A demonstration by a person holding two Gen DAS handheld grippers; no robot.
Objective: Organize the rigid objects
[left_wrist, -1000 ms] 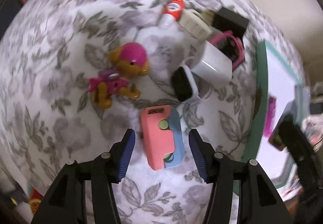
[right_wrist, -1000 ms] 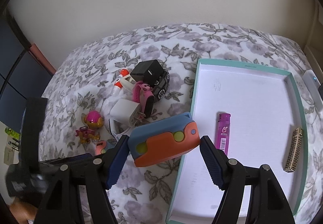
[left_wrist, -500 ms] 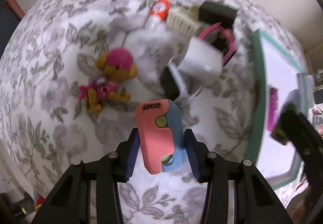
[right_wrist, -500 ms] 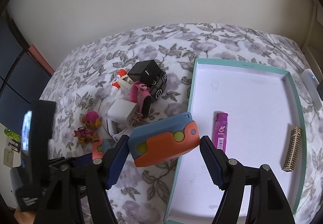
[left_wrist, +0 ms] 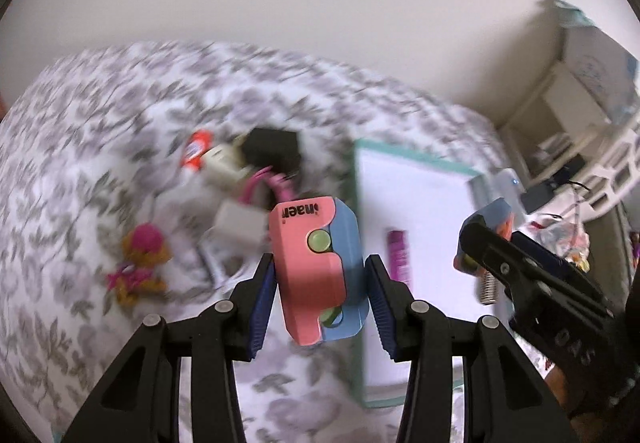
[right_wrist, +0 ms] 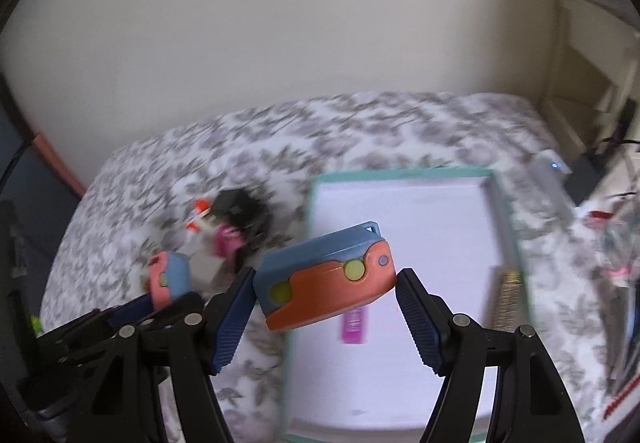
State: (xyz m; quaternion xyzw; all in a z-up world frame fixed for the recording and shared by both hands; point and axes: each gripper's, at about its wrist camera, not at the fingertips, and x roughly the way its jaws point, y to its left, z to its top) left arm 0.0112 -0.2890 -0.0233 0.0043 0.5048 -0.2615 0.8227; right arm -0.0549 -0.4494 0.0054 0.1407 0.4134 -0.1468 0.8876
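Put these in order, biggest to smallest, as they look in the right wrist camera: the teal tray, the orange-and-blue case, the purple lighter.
1. teal tray
2. orange-and-blue case, though it sits close to the camera, so it looks extra big
3. purple lighter, partly hidden behind the case

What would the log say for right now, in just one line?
left hand-held gripper: shut on pink toy | right hand-held gripper: shut on orange toy | tray: holds lighter
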